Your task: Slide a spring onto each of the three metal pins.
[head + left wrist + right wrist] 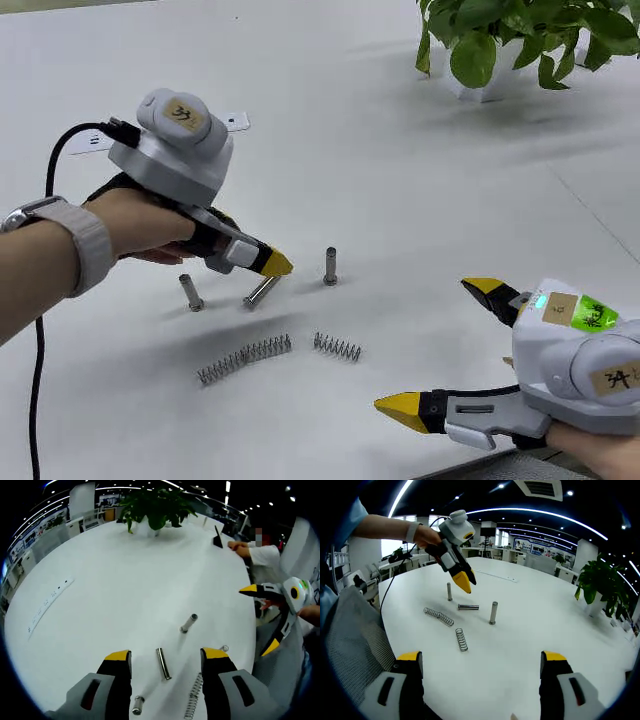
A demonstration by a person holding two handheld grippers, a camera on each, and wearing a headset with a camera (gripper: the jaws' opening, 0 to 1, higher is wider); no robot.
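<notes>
- The white table [400, 150] is bare and wide between the parts and the potted plant [520, 40] at the far side. Its near edge runs just under the right gripper [440, 345].
- A black cable [40, 380] hangs from the left gripper [166, 653] along the left side, clear of the parts.
- Three metal pins, grey and short, each with a flanged foot: one upright pin [330, 266], a second upright pin [190, 292], and a lying pin [261, 291] between them.
- All three pins are bare.
- Two coils lie flat on the table nearer the person: a long spring [245, 358] and a short spring [337, 346], close to each other but apart. The long one may be two springs end to end; I cannot tell.
- Left gripper: jaws apart and holding nothing, its yellow tips just above the lying pin, which lies between them in the left gripper view.
- Right gripper: jaws spread wide and empty, well apart from the springs.
</notes>
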